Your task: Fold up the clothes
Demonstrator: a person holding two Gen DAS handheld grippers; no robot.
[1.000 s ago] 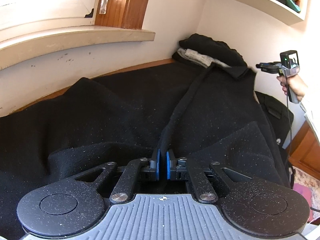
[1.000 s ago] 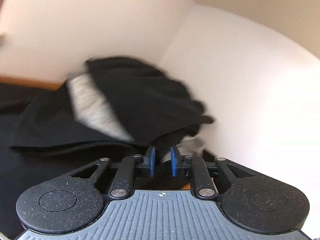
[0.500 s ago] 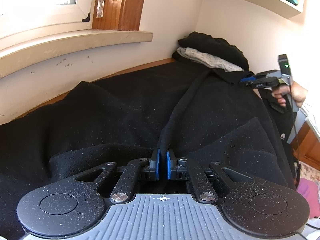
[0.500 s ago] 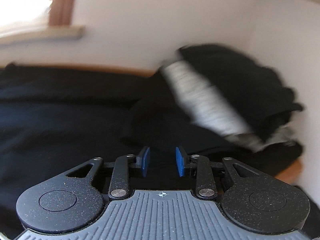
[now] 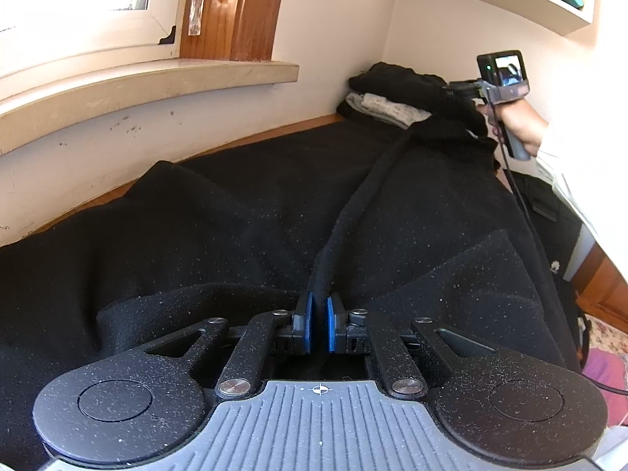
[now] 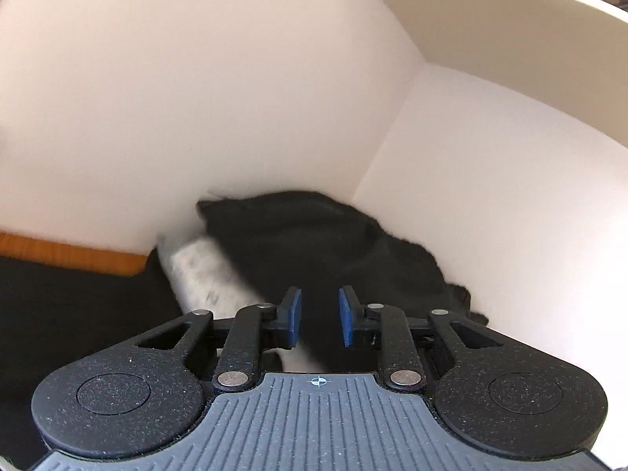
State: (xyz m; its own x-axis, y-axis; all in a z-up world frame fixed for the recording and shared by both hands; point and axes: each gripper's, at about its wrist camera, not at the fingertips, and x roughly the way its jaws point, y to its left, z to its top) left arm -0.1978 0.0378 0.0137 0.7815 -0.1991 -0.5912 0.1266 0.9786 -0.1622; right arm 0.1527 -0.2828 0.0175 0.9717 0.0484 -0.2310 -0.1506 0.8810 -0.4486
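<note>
We are gripping a raised ridge of the black garment (image 5: 235, 227) in the closed jaws of our left gripper (image 5: 318, 327) at lower centre, the fabric spreading across the whole middle of the frame. At upper right, our right gripper (image 6: 320, 316) is hovering over the folded pile (image 5: 396, 90) in the corner, its jaws closing with nothing pressed between them.

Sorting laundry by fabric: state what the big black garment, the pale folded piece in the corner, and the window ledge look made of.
Black garment: looks like thick matte fleece or wool knit; fuzzy, lint-specked nap. Pale folded piece: probably a soft knit or cotton; light grey, mottled, too small to be sure. Window ledge: seems polished stone or marble; smooth beige slab with faint sheen.
</note>
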